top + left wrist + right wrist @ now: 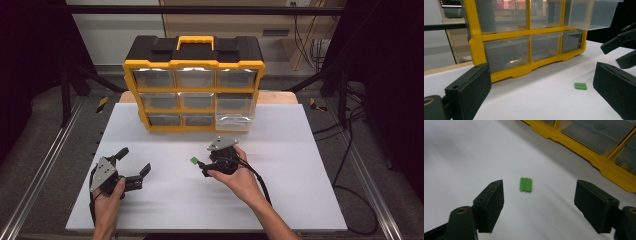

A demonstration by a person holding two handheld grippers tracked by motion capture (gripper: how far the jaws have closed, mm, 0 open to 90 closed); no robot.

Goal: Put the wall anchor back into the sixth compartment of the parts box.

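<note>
On the white counter [280, 200] stands a yellow organizer [194, 90] with a black top, a yellow handle and clear drawers in three rows. It sits at the far middle of the counter. One drawer [235, 114] at its right side, in the lower part, is pulled out toward the person; the other drawers look closed.

A small green block [194, 160] lies flat on the counter, in front of the organizer and well apart from it. It has ridges along its length, and nothing touches it.

The right claw [202, 167] is held by the person's right hand [240, 177] near the middle of the counter, pointing to the left. Its jaws are wide open and hold nothing. In the right gripper view the green block [526, 184] lies a little ahead of the two black jaws, about midway between them, and the yellow base of the organizer [599, 167] runs behind it at the upper right.

The left claw [134, 161] is held by the left hand [107, 197] at the near left of the counter. Its jaws also stand wide apart and are empty. In the left gripper view the green block [580, 86] is seen to the right, near the right jaw, with the right claw [621, 51] behind it.
</note>
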